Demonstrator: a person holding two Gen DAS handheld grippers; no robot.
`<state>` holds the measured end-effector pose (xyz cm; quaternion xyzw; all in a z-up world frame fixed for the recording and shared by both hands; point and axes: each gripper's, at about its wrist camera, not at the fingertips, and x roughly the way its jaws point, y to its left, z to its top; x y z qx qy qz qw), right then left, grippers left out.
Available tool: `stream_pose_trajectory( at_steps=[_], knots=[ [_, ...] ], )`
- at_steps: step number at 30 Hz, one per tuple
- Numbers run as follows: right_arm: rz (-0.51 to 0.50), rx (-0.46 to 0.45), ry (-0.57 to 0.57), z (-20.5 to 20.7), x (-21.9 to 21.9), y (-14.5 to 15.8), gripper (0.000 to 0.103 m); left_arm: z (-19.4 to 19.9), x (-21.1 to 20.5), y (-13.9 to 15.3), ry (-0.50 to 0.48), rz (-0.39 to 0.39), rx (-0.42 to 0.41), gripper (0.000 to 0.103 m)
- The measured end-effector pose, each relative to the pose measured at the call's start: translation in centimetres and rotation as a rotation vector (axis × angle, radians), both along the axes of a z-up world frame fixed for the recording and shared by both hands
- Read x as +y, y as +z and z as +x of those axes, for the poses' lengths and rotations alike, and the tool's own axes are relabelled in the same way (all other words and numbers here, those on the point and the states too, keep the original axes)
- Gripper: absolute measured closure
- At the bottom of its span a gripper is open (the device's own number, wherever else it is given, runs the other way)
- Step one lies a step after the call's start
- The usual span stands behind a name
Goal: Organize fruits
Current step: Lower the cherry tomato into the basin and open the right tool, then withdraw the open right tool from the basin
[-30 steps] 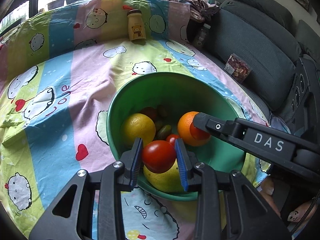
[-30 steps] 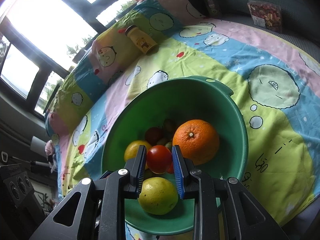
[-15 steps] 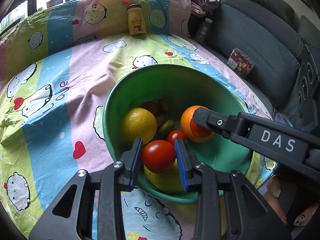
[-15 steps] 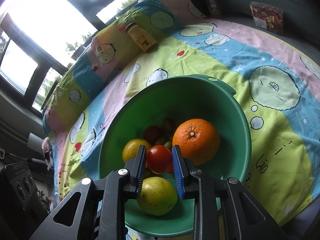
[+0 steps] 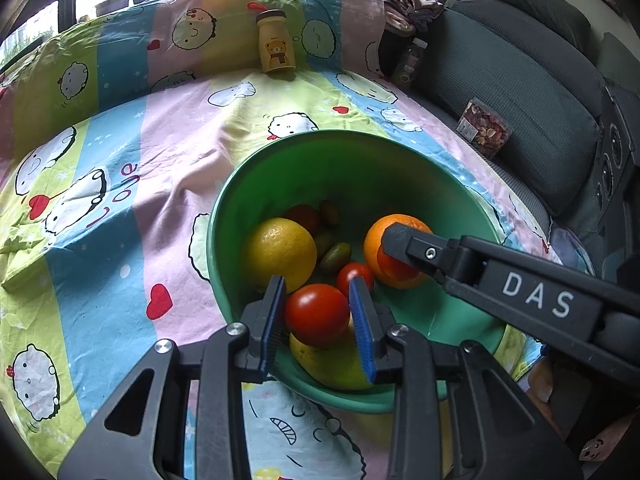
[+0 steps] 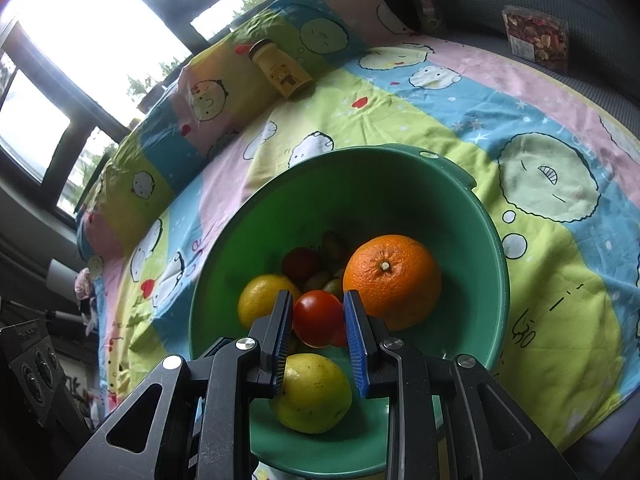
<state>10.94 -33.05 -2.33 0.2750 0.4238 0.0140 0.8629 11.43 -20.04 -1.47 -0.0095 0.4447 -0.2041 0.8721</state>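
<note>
Striped cartoon-print cloth (image 5: 120,168) under everything. On it, round green plastic basin (image 5: 360,160) w/ fruits inside. Over basin's near side, left hand-held gripper (image 5: 317,282), closed down to fruit's width, pads pressed on round red tomato (image 5: 318,316). Right hand-held gripper (image 6: 318,294) likewise clamped on second red tomato (image 6: 318,320), just in front of big orange (image 6: 392,280). Also in basin: yellow citrus (image 5: 278,252), pale yellow-green lemon-like fruit (image 6: 312,396), few small green oval fruits (image 5: 336,256). At far edge of cloth, small yellow bear-print bottle (image 5: 275,46).
</note>
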Motion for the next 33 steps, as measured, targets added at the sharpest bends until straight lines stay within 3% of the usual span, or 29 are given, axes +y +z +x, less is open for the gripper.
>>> stream_pose_trajectory(
  at_steps=[9, 15, 18, 23, 29, 33],
  knots=[
    [-0.018, 0.009, -0.001, 0.1, 0.2, -0.1, 0.075, 0.1, 0.0, 0.0, 0.003, -0.005, 0.007, 0.07],
    [-0.02, 0.009, 0.002, 0.2, 0.2, -0.1, 0.075, 0.1, -0.1, 0.1, -0.01, -0.025, 0.013, 0.062],
    [-0.021, 0.01, 0.002, 0.2, 0.3, -0.1, 0.075, 0.1, -0.1, 0.1, -0.02, -0.043, 0.018, 0.057],
    [-0.025, 0.014, 0.003, 0.3, 0.3, -0.3, 0.074, -0.2, -0.4, 0.2, -0.048, -0.083, 0.019, 0.039],
    [-0.014, 0.007, 0.008, 0.2, 0.2, -0.1, 0.074, -0.5, -0.5, 0.7, -0.039, -0.064, 0.0, 0.035],
    [-0.02, -0.024, 0.004, -0.3, 0.3, 0.6, 0.062, -1.2, -0.2, 1.7, -0.016, -0.021, -0.054, 0.021]
  ],
)
